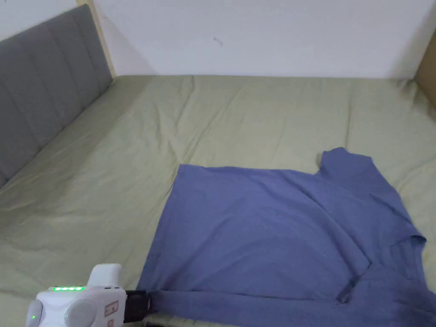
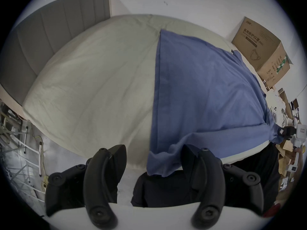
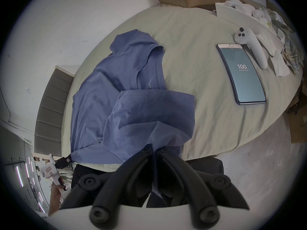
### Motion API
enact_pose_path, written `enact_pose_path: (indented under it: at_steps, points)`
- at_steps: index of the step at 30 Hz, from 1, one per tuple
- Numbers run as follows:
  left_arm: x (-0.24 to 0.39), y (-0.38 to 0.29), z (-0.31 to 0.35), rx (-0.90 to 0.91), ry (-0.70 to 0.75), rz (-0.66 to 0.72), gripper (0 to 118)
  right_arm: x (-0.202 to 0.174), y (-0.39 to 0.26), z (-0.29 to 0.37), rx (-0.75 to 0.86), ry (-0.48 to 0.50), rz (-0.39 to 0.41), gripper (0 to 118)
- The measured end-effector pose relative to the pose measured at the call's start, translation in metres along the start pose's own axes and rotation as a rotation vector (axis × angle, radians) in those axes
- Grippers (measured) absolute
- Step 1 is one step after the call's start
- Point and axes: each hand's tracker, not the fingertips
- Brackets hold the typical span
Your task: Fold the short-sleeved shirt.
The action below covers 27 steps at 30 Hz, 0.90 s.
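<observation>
Green-sheeted bed, blue shirt spread on near right side, bottom edge hanging off. Right gripper pinched shut on sleeve cloth; left gripper jaws wide, hem corner just draped between. Could slide off bed if tugged unevenly. Cardboard box behind, contents hidden.
</observation>
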Motion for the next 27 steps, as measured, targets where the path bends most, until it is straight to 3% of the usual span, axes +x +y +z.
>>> enact_pose_path:
  at_steps: [2, 3, 4, 5, 7, 13, 14, 17, 18, 27]
  points:
    - [0.01, -0.002, -0.012, -0.003, -0.023, 0.014, 62, -0.001, -0.001, 0.002, 0.002, 0.004, -0.001, 3]
    - [0.018, 0.0, -0.027, 0.016, 0.017, -0.006, 46, 0.001, 0.001, 0.002, 0.001, 0.007, -0.003, 3]
    - [0.03, -0.002, -0.028, 0.019, 0.011, -0.018, 9, 0.002, 0.001, 0.002, 0.003, 0.005, -0.004, 3]
    - [0.04, -0.003, -0.029, 0.01, -0.015, -0.022, 6, 0.001, 0.0, 0.003, 0.005, 0.005, -0.004, 3]
    - [0.047, -0.002, -0.017, -0.024, 0.034, -0.04, 5, 0.001, 0.0, 0.005, 0.006, 0.008, -0.007, 3]
    - [0.089, 0.016, -0.016, 0.027, -0.028, -0.069, 5, -0.015, 0.009, 0.011, 0.033, -0.009, 0.044, 3]
    - [0.055, 0.037, 0.004, 0.036, -0.023, -0.074, 5, -0.017, 0.014, 0.01, 0.035, -0.006, 0.047, 3]
    - [0.06, 0.058, 0.007, 0.077, -0.018, -0.054, 5, -0.025, 0.038, 0.007, 0.052, 0.006, 0.044, 3]
    - [0.036, 0.076, 0.003, 0.083, -0.023, -0.031, 5, -0.03, 0.049, 0.004, 0.064, 0.008, 0.047, 3]
    - [0.041, 0.151, -0.047, 0.106, -0.004, 0.045, 5, -0.047, 0.145, -0.062, 0.076, -0.058, 0.045, 3]
